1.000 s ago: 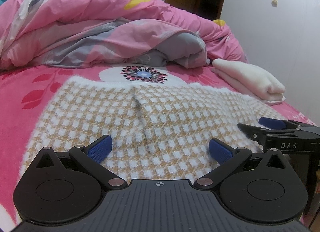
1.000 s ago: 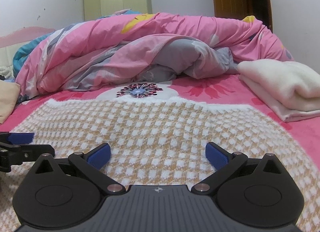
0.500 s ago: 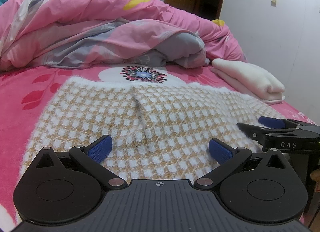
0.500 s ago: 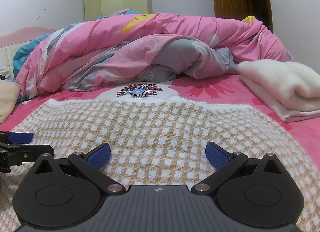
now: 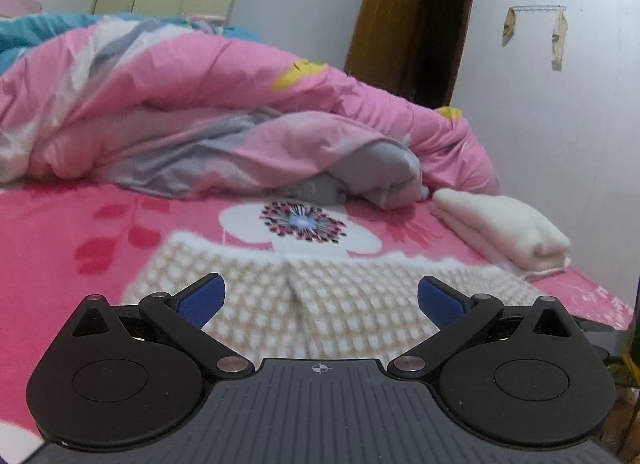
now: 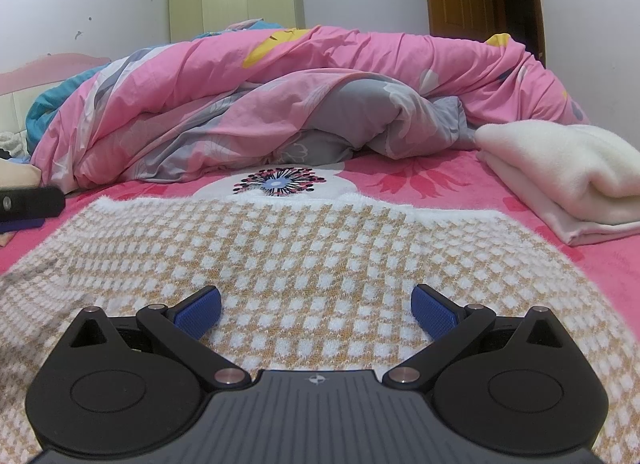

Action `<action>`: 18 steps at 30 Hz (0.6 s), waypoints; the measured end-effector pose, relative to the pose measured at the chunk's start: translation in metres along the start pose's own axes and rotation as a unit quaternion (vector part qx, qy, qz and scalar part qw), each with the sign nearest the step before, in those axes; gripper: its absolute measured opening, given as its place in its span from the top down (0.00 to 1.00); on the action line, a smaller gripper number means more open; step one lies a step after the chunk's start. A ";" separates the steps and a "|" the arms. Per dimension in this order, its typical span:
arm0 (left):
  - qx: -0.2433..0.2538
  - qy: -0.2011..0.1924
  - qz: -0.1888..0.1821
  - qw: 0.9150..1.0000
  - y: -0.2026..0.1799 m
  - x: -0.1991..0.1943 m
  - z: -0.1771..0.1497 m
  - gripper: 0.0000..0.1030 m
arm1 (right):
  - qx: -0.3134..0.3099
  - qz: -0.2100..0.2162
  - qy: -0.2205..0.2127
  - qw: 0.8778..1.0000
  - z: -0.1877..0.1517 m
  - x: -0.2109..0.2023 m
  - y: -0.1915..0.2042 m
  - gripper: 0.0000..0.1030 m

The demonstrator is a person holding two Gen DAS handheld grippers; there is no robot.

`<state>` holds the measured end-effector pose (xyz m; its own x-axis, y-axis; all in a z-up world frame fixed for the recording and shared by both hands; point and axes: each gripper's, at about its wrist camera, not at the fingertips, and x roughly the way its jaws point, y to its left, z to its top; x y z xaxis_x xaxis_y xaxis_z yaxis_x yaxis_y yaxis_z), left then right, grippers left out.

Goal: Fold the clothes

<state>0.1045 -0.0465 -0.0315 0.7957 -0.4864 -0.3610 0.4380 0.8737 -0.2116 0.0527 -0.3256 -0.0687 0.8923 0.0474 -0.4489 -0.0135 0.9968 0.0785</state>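
While the checked knit garment lies spread across the pink bedsheet, filling the lower middle of the right wrist view, both tools hang over its near edge with nothing in them. The right gripper has its blue pads wide apart, and so does the left gripper, whose view is blurred and shows a ridge or seam running down the cloth at centre frame. At the right edge of both views a cream garment sits folded in a neat stack, so one piece, I'd judge, lies as the job wants it. The checked one looks flat; whether it is laid out whole or already doubled over once, I can't tell. The rumpled duvet fills the upper frame.
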 end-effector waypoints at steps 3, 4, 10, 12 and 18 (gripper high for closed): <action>0.008 0.061 0.030 0.998 0.007 0.027 -0.011 0.00 | 0.000 0.000 0.000 1.000 0.000 0.000 0.000 0.00; 0.007 0.082 0.039 0.996 0.009 0.038 -0.017 0.00 | -0.001 0.000 0.000 1.000 0.000 0.000 0.000 0.00; 0.005 0.091 0.044 0.995 0.011 0.041 -0.020 0.00 | -0.008 -0.007 0.006 1.000 0.000 0.001 0.003 0.00; 0.005 0.089 0.044 0.995 0.011 0.040 -0.020 0.00 | -0.010 -0.011 0.016 1.000 0.003 0.003 0.005 0.00; -0.003 0.089 0.039 0.995 0.013 0.036 -0.020 0.00 | -0.027 -0.047 0.018 0.998 0.032 -0.009 0.012 0.00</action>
<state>0.1310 -0.0532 -0.0652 0.7406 -0.4115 -0.5313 0.3749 0.9091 -0.1815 0.0592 -0.3164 -0.0357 0.8741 -0.0450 -0.4837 0.0443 0.9989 -0.0129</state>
